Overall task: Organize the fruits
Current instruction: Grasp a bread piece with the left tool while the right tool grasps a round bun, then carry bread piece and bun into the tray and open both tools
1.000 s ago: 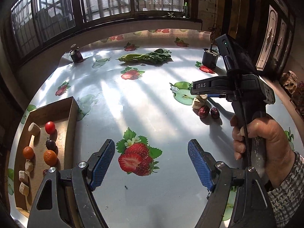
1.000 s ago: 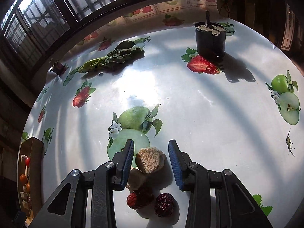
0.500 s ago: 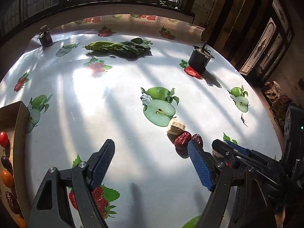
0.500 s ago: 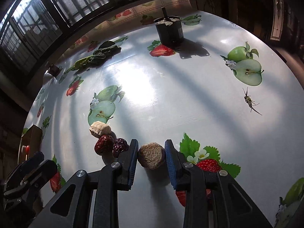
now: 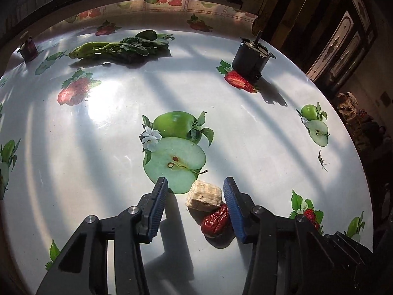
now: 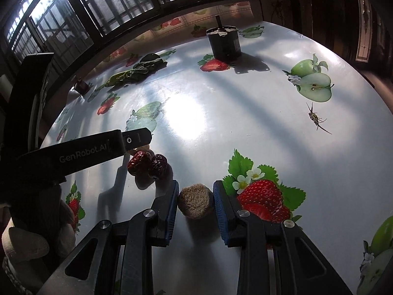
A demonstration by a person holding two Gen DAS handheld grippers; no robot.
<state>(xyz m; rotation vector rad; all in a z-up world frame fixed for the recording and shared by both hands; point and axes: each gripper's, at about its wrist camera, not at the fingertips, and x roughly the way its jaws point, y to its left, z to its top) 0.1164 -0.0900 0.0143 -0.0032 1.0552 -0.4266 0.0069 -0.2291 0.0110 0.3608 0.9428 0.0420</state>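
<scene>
The bench (image 5: 258,127) carries a glossy fruit-print cloth; I expect small items to slide on it under a sideways push. A bunch of leafy greens (image 5: 122,46) lies at the far edge. The only container in view is a dark pot (image 5: 250,57) with a stick standing in it; I cannot tell what else it holds. A small dark jar (image 5: 28,49) sits far left.

The left tool (image 5: 195,205) is closing, with jaws at moderate width. A pale, squarish dried-fruit block (image 5: 203,195) lies between them, and one red date (image 5: 216,218) sits just below it, touching the right pad. The left pad is clear of the block, so there is no grip yet. The block looks light, dry and crumbly; I judge it best taken across its flat sides with modest force. The date looks wrinkled, soft and slick-skinned, and it may be dragged along or pinched by mistake.

The right tool (image 6: 195,205) is narrow, clamped on a round, grainy brown piece (image 6: 195,204) held across its middle, low over the bench. That piece looks light and friable. A second date (image 6: 158,164) lies beside the first, just left of this tool.
</scene>
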